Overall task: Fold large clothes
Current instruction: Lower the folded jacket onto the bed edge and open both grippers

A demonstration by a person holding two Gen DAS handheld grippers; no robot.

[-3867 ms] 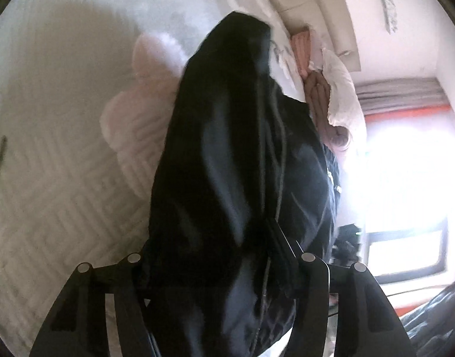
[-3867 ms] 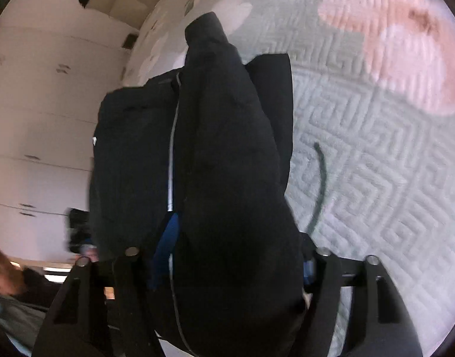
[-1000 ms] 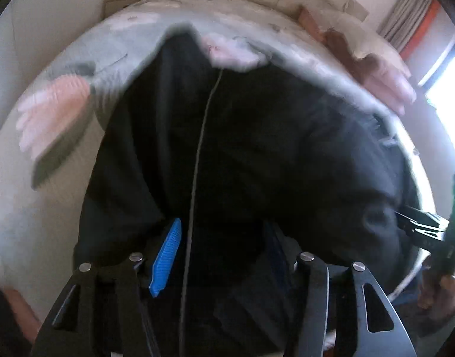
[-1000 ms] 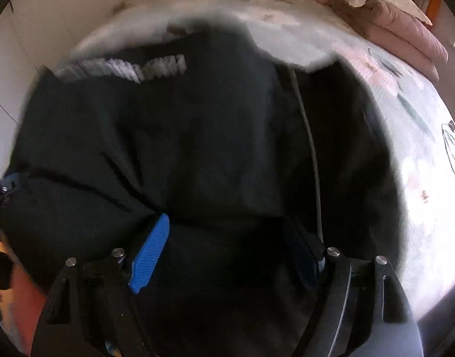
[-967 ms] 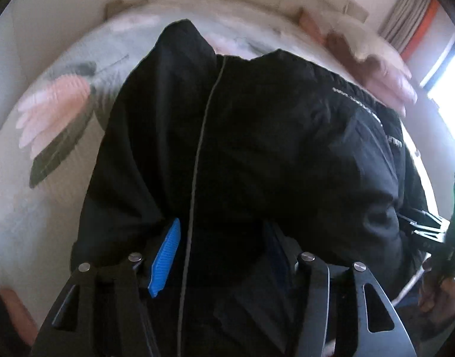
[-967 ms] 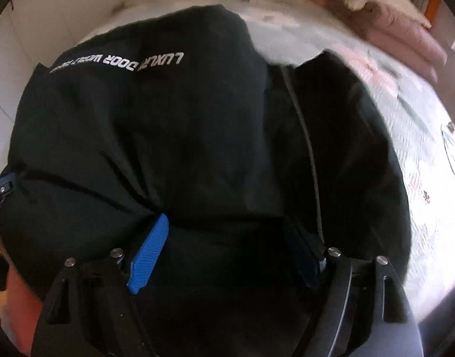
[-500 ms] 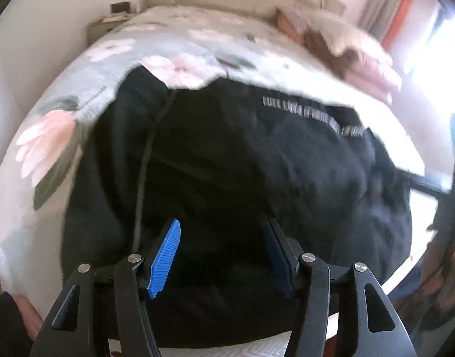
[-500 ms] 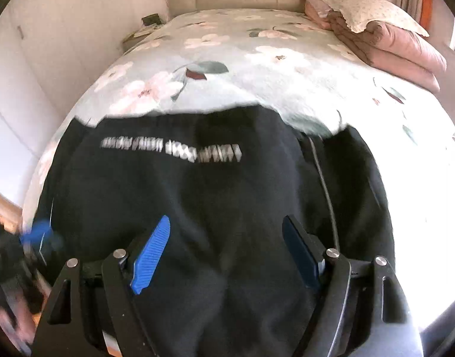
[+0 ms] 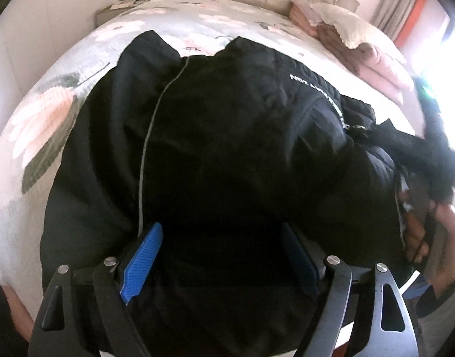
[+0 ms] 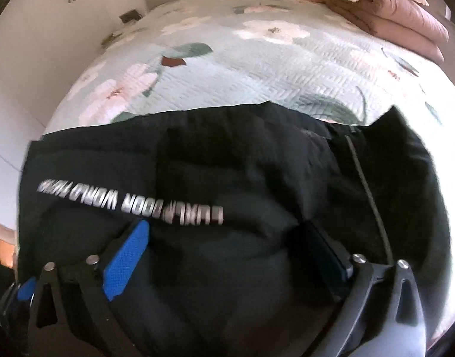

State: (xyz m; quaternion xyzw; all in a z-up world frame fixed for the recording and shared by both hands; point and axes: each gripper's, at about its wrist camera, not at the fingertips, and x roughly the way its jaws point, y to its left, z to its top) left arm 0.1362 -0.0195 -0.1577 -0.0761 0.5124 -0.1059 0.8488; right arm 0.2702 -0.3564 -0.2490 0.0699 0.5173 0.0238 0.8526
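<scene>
A large black padded jacket with a thin grey zipper line [image 9: 227, 154] lies spread across the near end of a bed covered in a pale green quilted bedspread printed with pink flowers [image 9: 49, 113]. In the right wrist view the same jacket [image 10: 227, 184] covers the lower half of the picture, with the bedspread [image 10: 257, 59] stretching away beyond its far edge. A row of silver-white block lettering [image 10: 132, 199] runs across the jacket; it is blurred, and only part of it can be read.

The left tongs [image 9: 220, 255] stand spread, their blue ribbed pads [image 9: 142, 258] apart with black jacket fabric lying in the gap between them; the pads do not press it. The right tongs [image 10: 227, 258] are likewise spread wide over the jacket, one blue pad [image 10: 126, 260] just beside the lettering, the other dark and in shadow. Whether either pair touches the cloth beneath cannot be told.

At the right edge of the jacket in the left wrist view, a bare hand [image 9: 426, 235] shows beside a bunched dark fold of fabric; that part is blurred. Beyond the jacket, at the head of the bed, a stack of folded pink quilts topped by a cream pillow [image 10: 385, 9] rests against the far side.
</scene>
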